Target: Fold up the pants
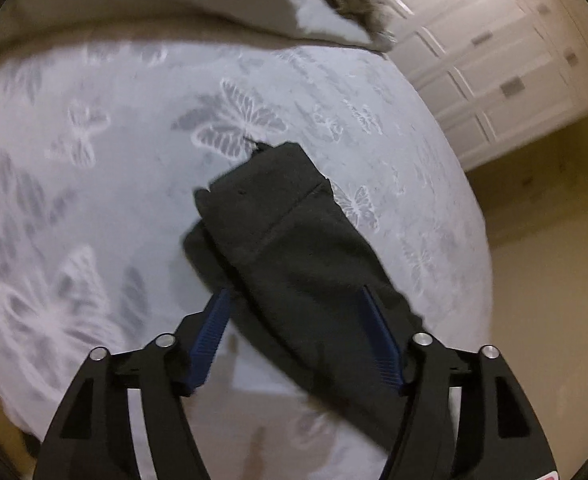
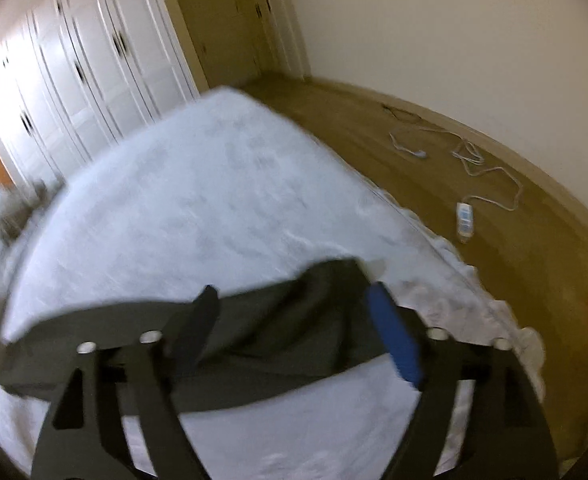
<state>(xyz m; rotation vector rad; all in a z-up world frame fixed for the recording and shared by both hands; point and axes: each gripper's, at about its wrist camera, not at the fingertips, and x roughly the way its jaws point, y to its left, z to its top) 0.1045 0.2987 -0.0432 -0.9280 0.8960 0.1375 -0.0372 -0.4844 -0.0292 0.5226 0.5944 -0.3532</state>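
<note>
Two black grippers, left (image 1: 298, 300) and right (image 2: 294, 304), are hovering with jaws wide over folded black fabric pants (image 1: 294, 240) lying on a butterfly-patterned white bed (image 1: 94, 160).

We count one pair of black pants (image 1: 294, 240) on one bed (image 1: 94, 200) with a butterfly-print cover. Two grippers: left gripper (image 1: 298, 304) and right gripper (image 2: 294, 300), each with two fingers. Beyond the bed's far end, one white wardrobe (image 2: 86, 72). On the floor beside the bed, one white cable (image 2: 474, 160) and one small white adapter (image 2: 464, 216).
</note>
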